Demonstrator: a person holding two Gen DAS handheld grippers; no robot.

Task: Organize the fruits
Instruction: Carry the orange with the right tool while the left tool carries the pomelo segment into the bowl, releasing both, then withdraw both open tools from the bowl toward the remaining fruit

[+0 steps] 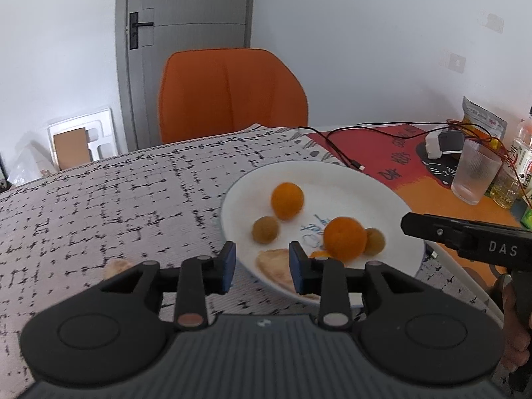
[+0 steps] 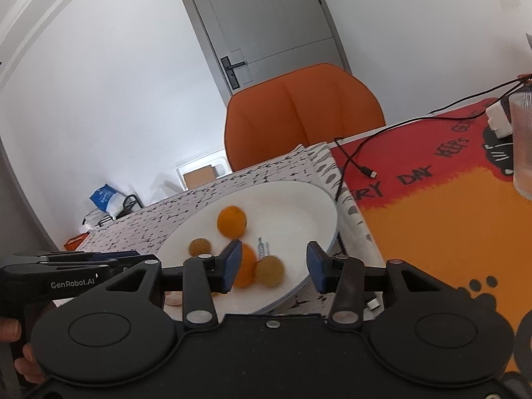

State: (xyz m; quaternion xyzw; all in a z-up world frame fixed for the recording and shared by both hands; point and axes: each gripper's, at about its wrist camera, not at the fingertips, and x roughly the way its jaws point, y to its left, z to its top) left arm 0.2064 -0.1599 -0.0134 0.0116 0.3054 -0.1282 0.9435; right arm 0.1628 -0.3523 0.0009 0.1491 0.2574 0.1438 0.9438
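Fruit all gathered on white plate (image 1: 349, 179), out on black-flecked tablecloth (image 1: 116, 193). Toward the back of it, far orange (image 1: 287, 200); closer in, near orange (image 1: 344, 237), touching a small olive-brown fruit (image 1: 375, 241) on its right. Off to the left and apart, second olive-brown fruit (image 1: 265, 229). On the near rim, pale flat piece (image 1: 276, 267), too blurred to name.

Down low over the plate's near-left edge, left gripper (image 1: 262, 259), tilted downward. Jaws part-open with a narrow gap, blue pads bare, gripping nothing; only plate rim and cloth showing through the gap.

Over at the plate's right side, right gripper (image 2: 274, 262), also angled down. Jaws a touch wider, pads clear of everything, holding nothing. Just beyond that gap, lying on the plate: near orange and its olive-brown neighbour, the orange partly hidden behind the gripper's left finger.

Behind the table, orange chair (image 1: 229, 93) and grey door (image 1: 189, 33). To the right of the cloth, red-and-orange mat (image 1: 399, 166), with black cable (image 1: 335, 146) trailing across it and ribbed glass (image 1: 477, 173) standing upright near its far edge.
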